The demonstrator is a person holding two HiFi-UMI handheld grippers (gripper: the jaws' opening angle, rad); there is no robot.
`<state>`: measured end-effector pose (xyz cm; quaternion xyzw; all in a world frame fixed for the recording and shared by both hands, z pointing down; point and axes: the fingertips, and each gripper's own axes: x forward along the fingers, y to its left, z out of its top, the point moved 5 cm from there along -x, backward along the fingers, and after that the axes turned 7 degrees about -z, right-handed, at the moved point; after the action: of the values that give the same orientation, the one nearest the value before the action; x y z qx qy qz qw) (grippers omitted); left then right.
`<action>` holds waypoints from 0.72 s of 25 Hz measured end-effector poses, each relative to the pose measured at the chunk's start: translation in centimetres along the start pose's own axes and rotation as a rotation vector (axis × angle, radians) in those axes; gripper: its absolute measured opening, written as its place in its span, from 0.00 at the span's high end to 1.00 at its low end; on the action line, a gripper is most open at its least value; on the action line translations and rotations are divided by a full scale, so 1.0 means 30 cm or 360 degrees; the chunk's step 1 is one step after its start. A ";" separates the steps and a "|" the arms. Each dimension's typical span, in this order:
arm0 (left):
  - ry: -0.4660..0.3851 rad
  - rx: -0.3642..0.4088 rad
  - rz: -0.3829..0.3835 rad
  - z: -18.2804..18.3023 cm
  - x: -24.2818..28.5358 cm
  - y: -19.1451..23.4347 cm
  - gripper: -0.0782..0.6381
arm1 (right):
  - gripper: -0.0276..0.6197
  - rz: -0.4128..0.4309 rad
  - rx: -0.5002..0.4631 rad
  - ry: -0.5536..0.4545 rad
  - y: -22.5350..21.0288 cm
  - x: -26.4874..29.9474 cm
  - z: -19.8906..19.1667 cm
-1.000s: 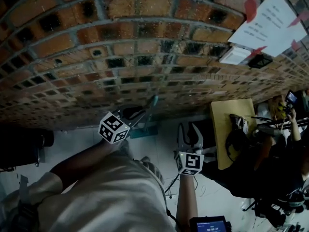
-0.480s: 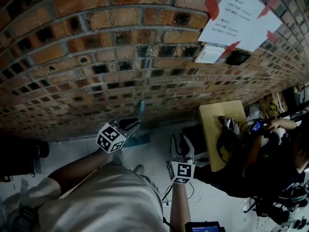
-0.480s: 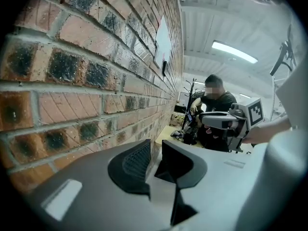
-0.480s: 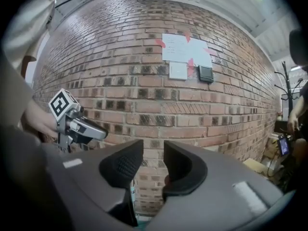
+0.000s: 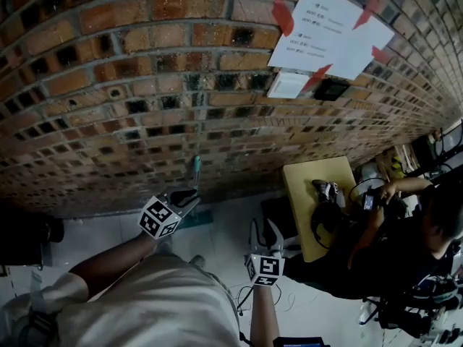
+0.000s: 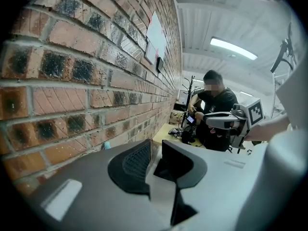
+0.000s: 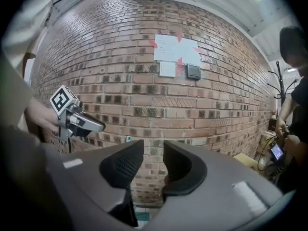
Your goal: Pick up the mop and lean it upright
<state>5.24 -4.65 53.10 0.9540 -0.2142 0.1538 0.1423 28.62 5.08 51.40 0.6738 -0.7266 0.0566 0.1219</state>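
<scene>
The mop stands upright against the brick wall. It is a thin dark pole, hard to trace, with a teal tip. Its teal head on the floor is partly hidden behind the left tool, whose jaws stand narrowly apart and empty. The right tool, also empty, has just been closing, its jaws moderately apart.

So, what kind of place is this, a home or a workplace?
Probably an indoor workroom or lab, not a home. A bare red brick wall carries white paper sheets fixed with red tape, a small yellow table holds black cabled gear, and a long bright ceiling lamp shines above.
</scene>
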 end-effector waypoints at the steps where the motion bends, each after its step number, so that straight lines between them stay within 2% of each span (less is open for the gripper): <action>1: -0.0002 0.0003 0.0001 -0.002 0.003 -0.012 0.76 | 0.75 0.0003 0.0002 0.0000 -0.007 -0.010 -0.006; 7: -0.0043 0.0004 -0.0010 -0.011 -0.001 -0.100 0.76 | 0.75 0.0033 0.0025 0.0002 -0.033 -0.062 -0.042; 18: -0.0022 -0.0054 0.0083 -0.093 -0.018 -0.222 0.77 | 0.75 0.0113 0.0045 0.0020 -0.063 -0.151 -0.109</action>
<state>7.13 2.26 54.10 0.9466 -0.2427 0.1471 0.1529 31.11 10.10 53.26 0.6489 -0.7484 0.0753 0.1148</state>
